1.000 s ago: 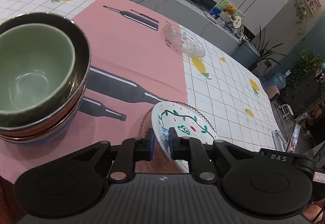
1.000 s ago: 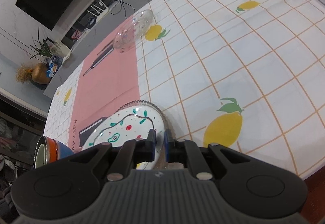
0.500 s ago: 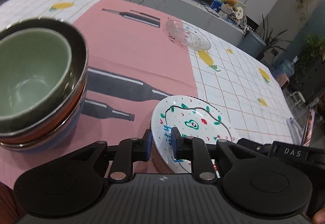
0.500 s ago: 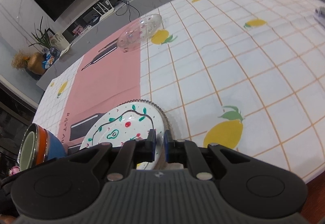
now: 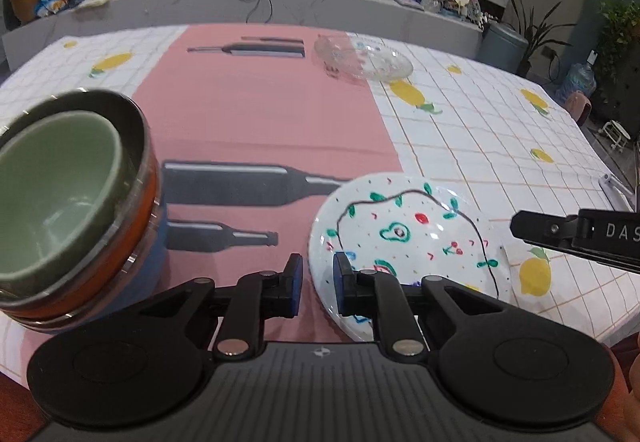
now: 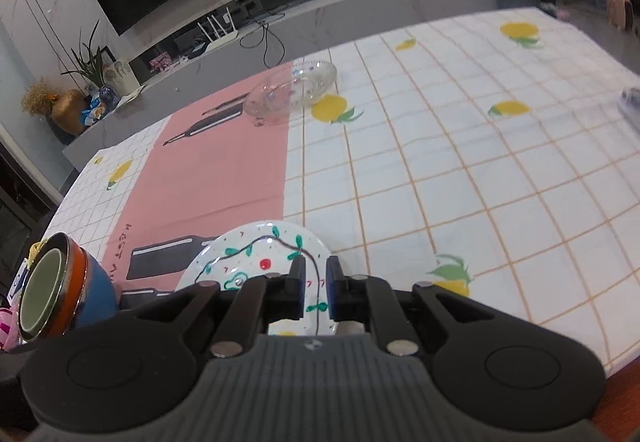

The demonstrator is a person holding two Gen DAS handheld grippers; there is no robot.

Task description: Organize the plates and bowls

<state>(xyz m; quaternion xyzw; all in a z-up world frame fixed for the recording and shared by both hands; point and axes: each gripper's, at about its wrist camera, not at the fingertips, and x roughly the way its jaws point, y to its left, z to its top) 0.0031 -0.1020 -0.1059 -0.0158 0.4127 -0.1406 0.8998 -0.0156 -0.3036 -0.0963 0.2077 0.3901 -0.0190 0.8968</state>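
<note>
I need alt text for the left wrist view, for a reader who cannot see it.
The left gripper has its fingers around the near rim of a painted plate on a table. Nested bowls stand at left, a glass dish lies at the far side, and the right gripper enters from the right.

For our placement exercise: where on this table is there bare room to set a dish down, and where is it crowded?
Free: the pink runner between the stacked bowls, painted plate and glass dish; also the checked cloth right of both dishes. Crowded: the near edge between bowls and painted plate.
</note>
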